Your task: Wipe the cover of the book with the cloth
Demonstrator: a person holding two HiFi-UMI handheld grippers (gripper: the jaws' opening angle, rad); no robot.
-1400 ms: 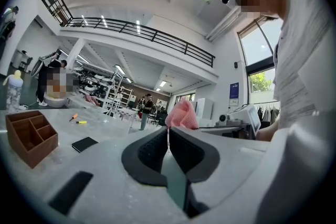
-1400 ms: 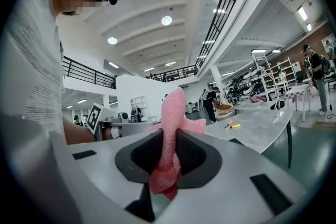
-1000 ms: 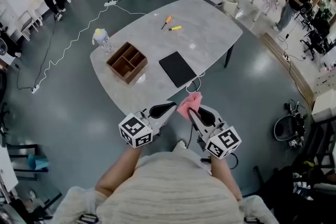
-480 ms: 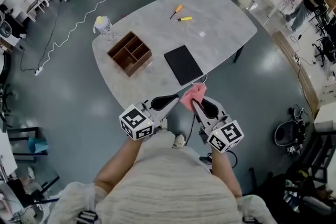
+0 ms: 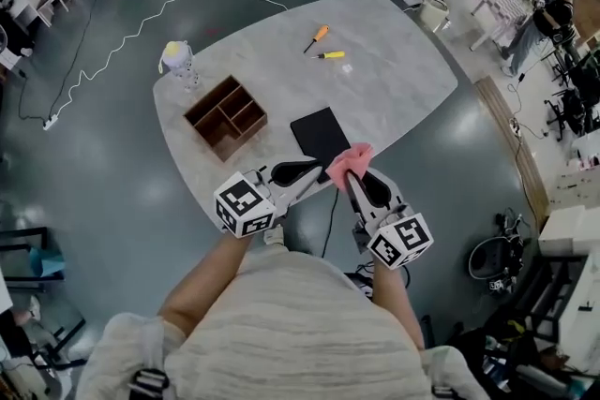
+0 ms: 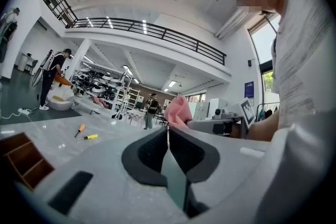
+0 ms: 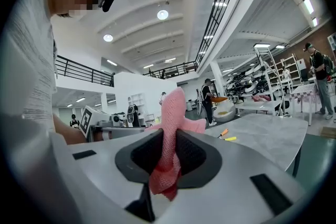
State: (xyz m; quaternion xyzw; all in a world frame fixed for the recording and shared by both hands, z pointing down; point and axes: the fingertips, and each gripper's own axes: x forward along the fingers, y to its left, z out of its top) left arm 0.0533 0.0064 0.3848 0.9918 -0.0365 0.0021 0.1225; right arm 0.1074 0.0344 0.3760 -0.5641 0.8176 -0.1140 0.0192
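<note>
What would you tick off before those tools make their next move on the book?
1. Cloth held by the right tool: ok, pinched between its jaws.
2. Left tool free: ok, jaws together with nothing in them.
3. Book lying flat on the table: ok, near the table's close edge.
4. Cloth touching the cover: not ok, it is up in the air.
5. Wooden box clear of the book: ok, apart on its left.

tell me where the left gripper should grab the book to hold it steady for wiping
Probably its near left corner, coming in low from the near edge of the table. The book lies flat and thin, so only an edge gives the left gripper a bite, and that leaves the cover free for the cloth in the right gripper.
</note>
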